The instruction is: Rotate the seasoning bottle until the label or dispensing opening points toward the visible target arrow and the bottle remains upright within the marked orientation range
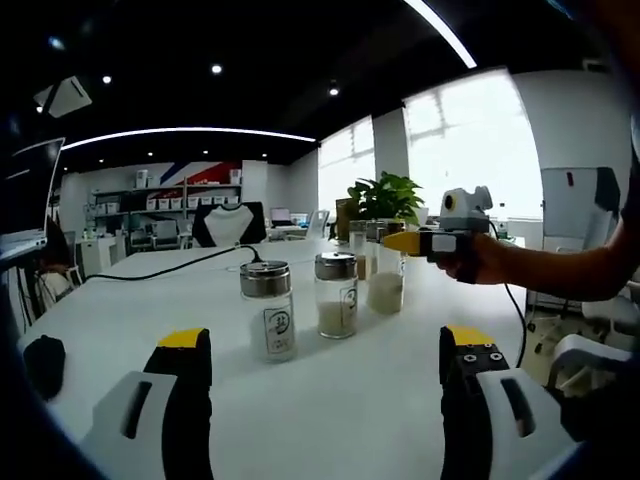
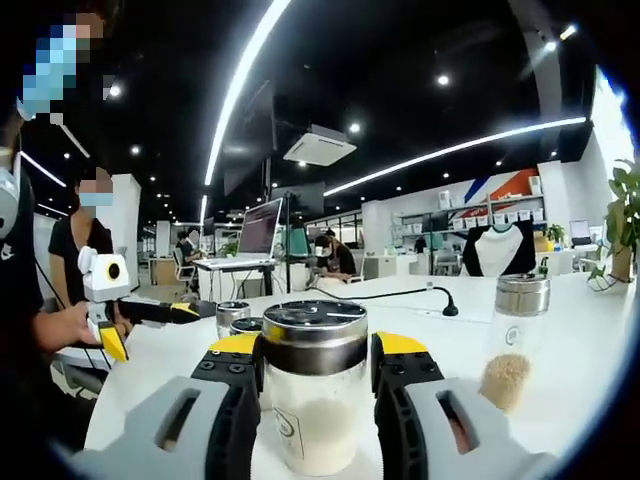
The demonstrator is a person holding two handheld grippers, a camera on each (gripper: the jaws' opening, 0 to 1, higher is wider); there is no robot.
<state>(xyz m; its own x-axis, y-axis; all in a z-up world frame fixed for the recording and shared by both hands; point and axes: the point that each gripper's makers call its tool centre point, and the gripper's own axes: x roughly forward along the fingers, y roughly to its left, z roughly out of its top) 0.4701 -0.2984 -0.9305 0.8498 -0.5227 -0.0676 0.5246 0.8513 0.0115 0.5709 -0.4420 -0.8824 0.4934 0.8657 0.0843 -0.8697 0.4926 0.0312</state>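
1. My right hand-held gripper (image 2: 316, 395), lower centre, is clamped on the bottle (image 2: 314, 400), upright on the desk (image 2: 590, 330).
2. My left hand-held gripper (image 1: 325, 365), lower frame, stands apart, holding nothing.
3. Step, I judge: grasp made; next, twist without tipping. No arrow visible.

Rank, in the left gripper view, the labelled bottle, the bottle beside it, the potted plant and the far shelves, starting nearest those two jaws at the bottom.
1. Labelled bottle, centre-left.
2. Second bottle, just right, slightly behind.
3. Potted plant, at the table's far end.
4. Shelves, against the back wall.
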